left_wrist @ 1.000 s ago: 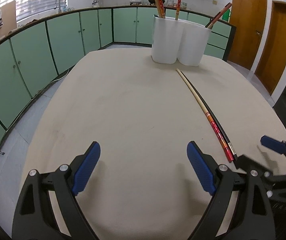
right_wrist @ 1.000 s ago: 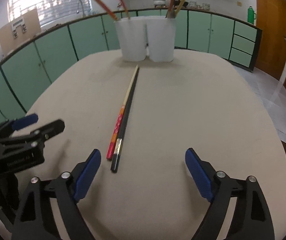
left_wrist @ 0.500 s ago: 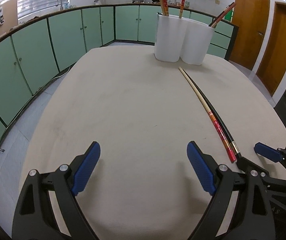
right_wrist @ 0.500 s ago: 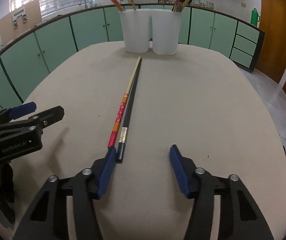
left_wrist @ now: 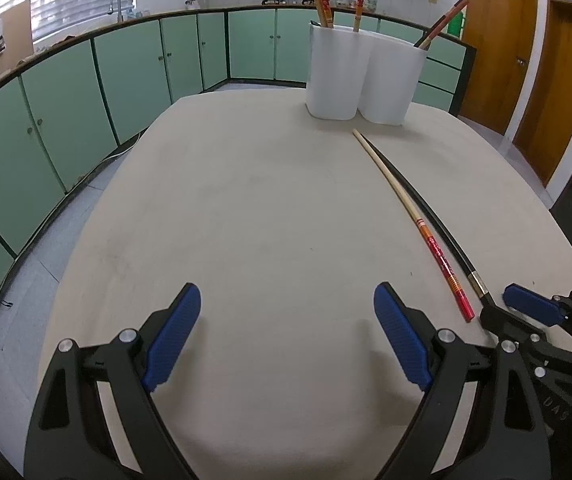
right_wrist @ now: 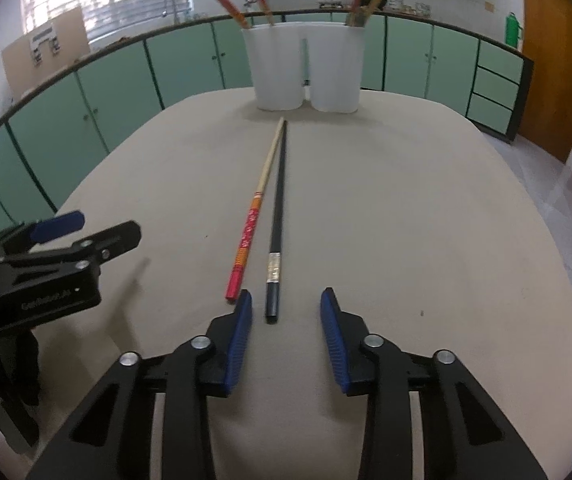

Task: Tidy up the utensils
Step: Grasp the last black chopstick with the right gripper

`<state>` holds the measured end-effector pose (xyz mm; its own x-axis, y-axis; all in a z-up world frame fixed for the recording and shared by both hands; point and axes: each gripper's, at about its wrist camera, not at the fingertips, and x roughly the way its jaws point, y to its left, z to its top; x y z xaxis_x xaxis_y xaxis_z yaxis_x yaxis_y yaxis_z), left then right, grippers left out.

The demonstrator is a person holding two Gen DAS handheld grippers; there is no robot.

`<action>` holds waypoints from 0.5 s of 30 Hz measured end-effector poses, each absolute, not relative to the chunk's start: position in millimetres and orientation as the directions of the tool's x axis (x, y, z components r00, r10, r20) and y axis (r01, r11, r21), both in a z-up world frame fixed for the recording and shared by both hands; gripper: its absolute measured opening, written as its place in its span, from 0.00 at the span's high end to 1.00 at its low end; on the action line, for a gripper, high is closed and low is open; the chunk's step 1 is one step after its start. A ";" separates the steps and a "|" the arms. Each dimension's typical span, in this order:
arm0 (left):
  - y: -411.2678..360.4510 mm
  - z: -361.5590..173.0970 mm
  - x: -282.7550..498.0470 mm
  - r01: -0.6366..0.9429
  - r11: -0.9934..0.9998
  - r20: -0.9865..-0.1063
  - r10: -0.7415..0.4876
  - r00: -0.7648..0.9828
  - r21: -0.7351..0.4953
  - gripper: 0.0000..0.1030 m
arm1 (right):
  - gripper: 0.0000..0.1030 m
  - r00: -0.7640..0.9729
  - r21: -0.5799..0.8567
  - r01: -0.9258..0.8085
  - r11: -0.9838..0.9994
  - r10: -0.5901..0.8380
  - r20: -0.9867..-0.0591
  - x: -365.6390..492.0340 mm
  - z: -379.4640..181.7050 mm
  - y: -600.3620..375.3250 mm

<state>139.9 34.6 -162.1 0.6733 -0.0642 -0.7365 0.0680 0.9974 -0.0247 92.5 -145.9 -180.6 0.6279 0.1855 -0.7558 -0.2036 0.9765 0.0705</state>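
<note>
Two long chopsticks lie side by side on the beige table [left_wrist: 246, 208]: a black one [right_wrist: 277, 216] and a cream one with a red end [right_wrist: 251, 228]. Both point at two white holders [right_wrist: 278, 68] that stand at the far edge with several chopsticks in them. My right gripper [right_wrist: 286, 304] is closing; the near end of the black chopstick lies between its jaws, nearer the left pad, and neither pad touches it. The red end sits just outside the left pad. My left gripper [left_wrist: 286, 312] stands open over bare table to the left, with nothing between its fingers.
Green cabinets [left_wrist: 134, 80] run around the table's left and far sides under a counter with a sink and pots. Brown doors [left_wrist: 502, 64] stand at the right. The table's front right edge is close behind the right gripper [left_wrist: 506, 310].
The right gripper has shifted so that the black chopstick's near end lies between its jaws, and the jaws have narrowed a lot. The left gripper has kept still.
</note>
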 end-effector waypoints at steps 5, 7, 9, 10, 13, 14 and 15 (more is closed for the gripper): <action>31.6 -163.2 138.9 0.073 0.997 -0.737 -0.067 0.672 -0.024 0.17 | 0.93 0.624 0.067 -0.222 0.973 0.195 -0.757 92.0 -180.7 -143.0; 29.7 -163.4 137.9 0.080 0.997 -0.737 -0.070 0.672 -0.022 0.17 | 0.93 0.628 0.069 -0.219 0.973 0.195 -0.754 91.6 -180.1 -144.1; 26.9 -163.1 136.8 0.087 0.996 -0.736 -0.075 0.673 -0.022 0.17 | 0.94 0.631 0.081 -0.209 0.974 0.198 -0.750 91.6 -180.0 -147.7; 25.3 -163.0 136.2 0.089 0.996 -0.736 -0.077 0.672 -0.023 0.17 | 0.94 0.634 0.094 -0.195 0.976 0.198 -0.748 92.0 -179.8 -151.7; 20.5 -162.6 134.8 0.101 0.994 -0.737 -0.093 0.670 -0.034 0.17 | 0.94 0.640 0.121 -0.157 0.980 0.194 -0.744 93.8 -180.0 -161.9; 18.3 -162.5 134.4 0.106 0.994 -0.737 -0.100 0.668 -0.040 0.17 | 0.94 0.642 0.120 -0.148 0.982 0.187 -0.743 94.0 -179.7 -164.2; 15.8 -162.2 134.0 0.111 0.993 -0.737 -0.107 0.667 -0.043 0.17 | 0.94 0.646 0.117 -0.136 0.984 0.178 -0.742 94.1 -179.3 -167.4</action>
